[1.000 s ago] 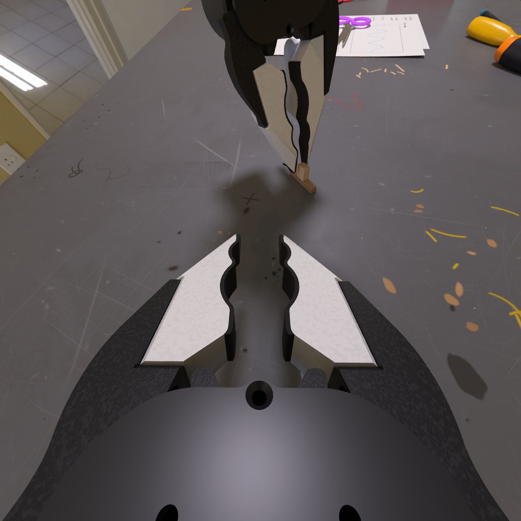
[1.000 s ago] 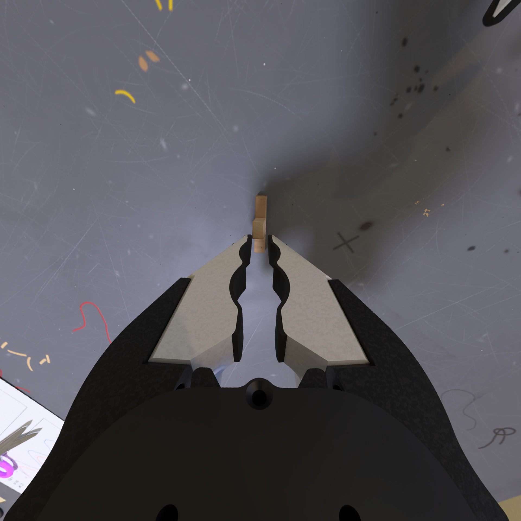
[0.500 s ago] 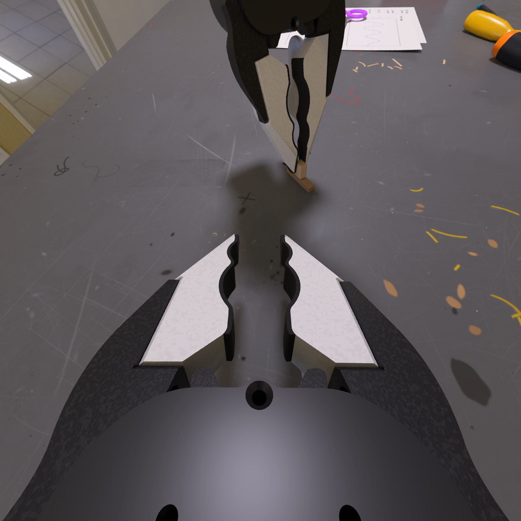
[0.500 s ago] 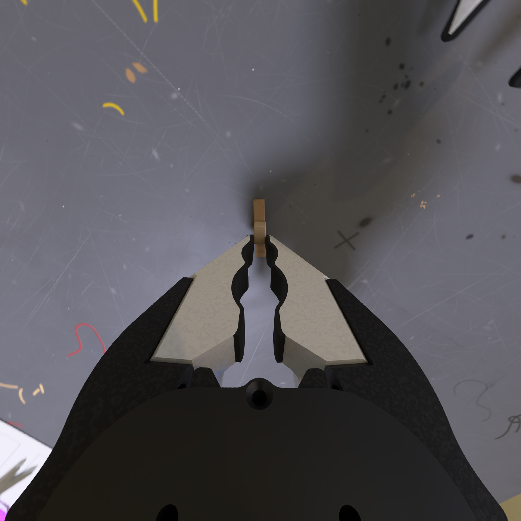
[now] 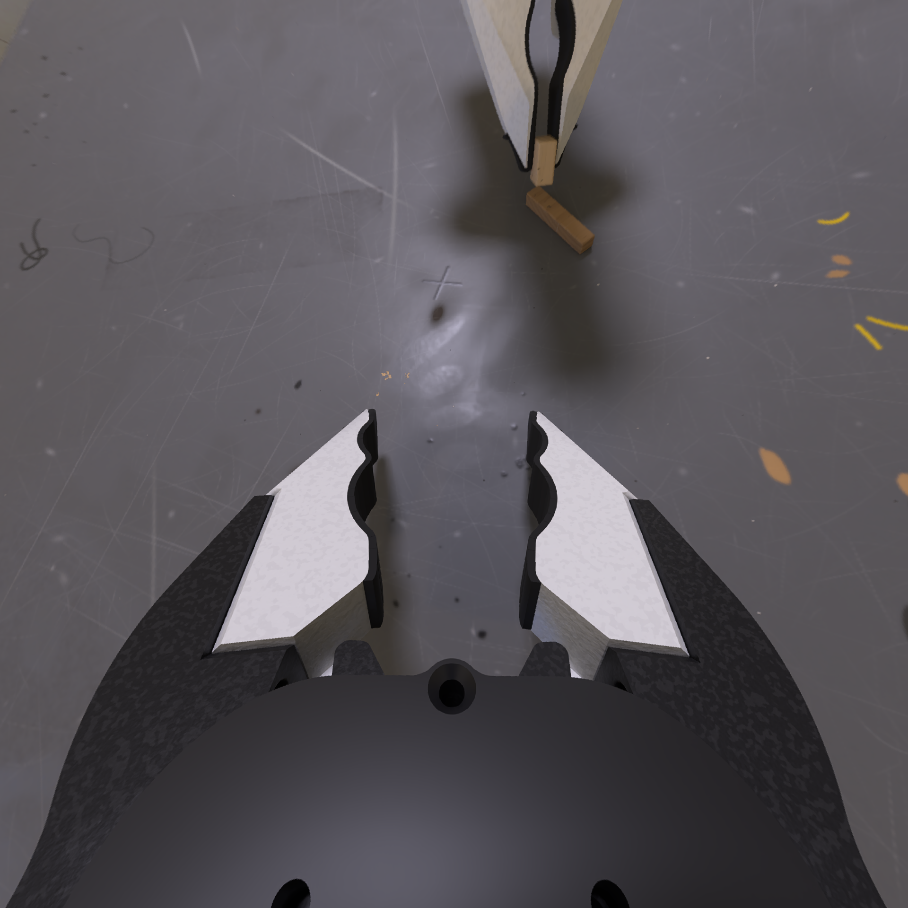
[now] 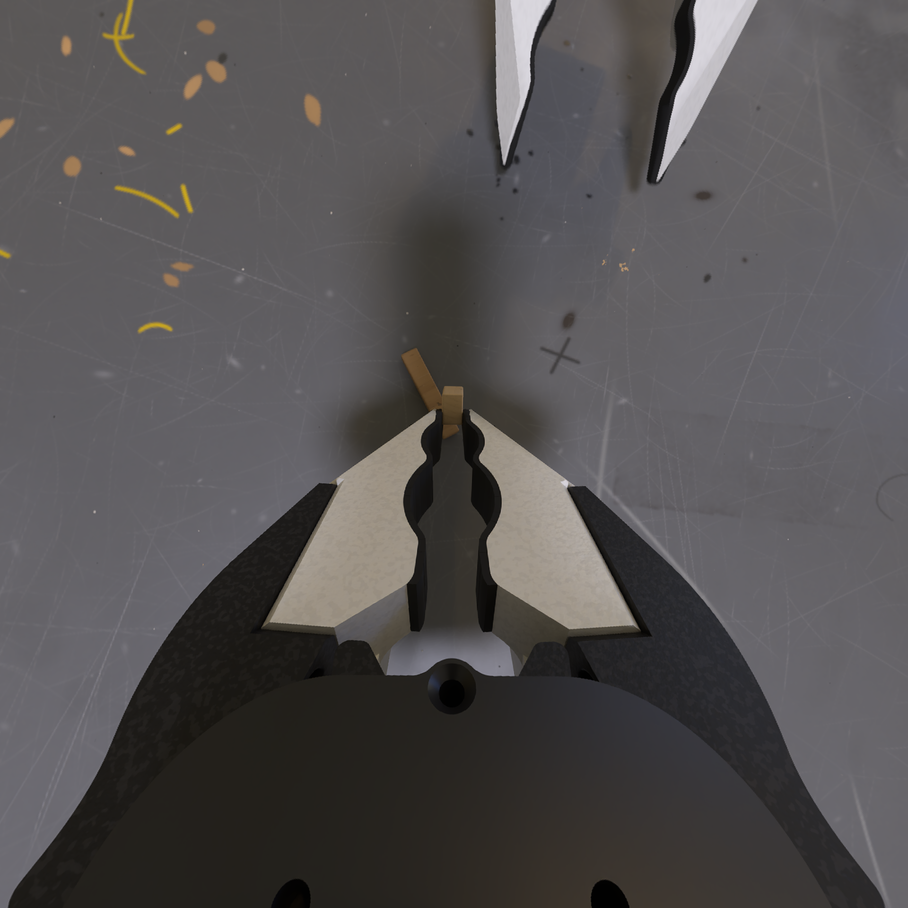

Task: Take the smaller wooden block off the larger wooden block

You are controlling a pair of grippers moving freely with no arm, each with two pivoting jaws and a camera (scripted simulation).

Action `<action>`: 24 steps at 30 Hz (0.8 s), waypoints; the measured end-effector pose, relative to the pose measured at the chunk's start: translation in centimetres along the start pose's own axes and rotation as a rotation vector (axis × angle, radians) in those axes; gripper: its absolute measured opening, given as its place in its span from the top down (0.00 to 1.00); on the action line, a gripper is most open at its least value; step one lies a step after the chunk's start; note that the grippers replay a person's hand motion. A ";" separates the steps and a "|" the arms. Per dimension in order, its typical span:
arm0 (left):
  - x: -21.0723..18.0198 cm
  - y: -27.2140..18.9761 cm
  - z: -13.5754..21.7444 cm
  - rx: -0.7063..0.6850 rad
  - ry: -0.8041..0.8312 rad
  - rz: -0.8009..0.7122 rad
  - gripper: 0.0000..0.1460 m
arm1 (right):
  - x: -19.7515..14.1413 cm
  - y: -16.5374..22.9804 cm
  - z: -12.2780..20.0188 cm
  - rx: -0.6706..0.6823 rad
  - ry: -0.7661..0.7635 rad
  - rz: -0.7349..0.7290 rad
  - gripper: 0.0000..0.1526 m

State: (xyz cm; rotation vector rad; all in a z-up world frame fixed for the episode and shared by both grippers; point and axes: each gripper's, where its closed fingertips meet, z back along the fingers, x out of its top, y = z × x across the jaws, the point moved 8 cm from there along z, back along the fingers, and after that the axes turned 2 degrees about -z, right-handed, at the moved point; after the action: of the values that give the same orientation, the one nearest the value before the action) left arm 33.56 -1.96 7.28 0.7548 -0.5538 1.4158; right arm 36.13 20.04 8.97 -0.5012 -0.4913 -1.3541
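Observation:
My right gripper [image 6: 452, 416] is shut on the smaller wooden block [image 6: 452, 404], held at its fingertips. In the left wrist view this gripper [image 5: 542, 147] hangs from above with the small block [image 5: 542, 161] lifted just clear of the larger wooden block [image 5: 560, 221], which lies flat on the grey table. The larger block [image 6: 421, 377] also shows just beyond my right fingertips. My left gripper [image 5: 452, 417] is open and empty, low over the table, short of both blocks. It shows at the top of the right wrist view [image 6: 580, 162].
The grey scratched table [image 5: 196, 344] carries a pencilled cross [image 5: 442, 282], yellow and tan shavings [image 5: 874, 329] at the right, and scribbles [image 5: 83, 245] at the left. More shavings [image 6: 147, 196] lie left of the blocks in the right wrist view.
My right gripper closed on the small block and lifted it off the larger block, which now lies turned on the table. My left gripper opened wider and moved closer.

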 end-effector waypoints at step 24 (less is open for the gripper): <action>0.5 1.2 -2.0 -0.164 0.031 -0.011 0.58 | 0.9 0.9 -0.8 -0.074 -0.076 0.040 0.95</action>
State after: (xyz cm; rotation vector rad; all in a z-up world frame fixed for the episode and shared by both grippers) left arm 32.23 -0.14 6.49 0.6030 -0.6331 1.3519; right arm 37.24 18.96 8.79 -0.6221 -0.4924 -1.3222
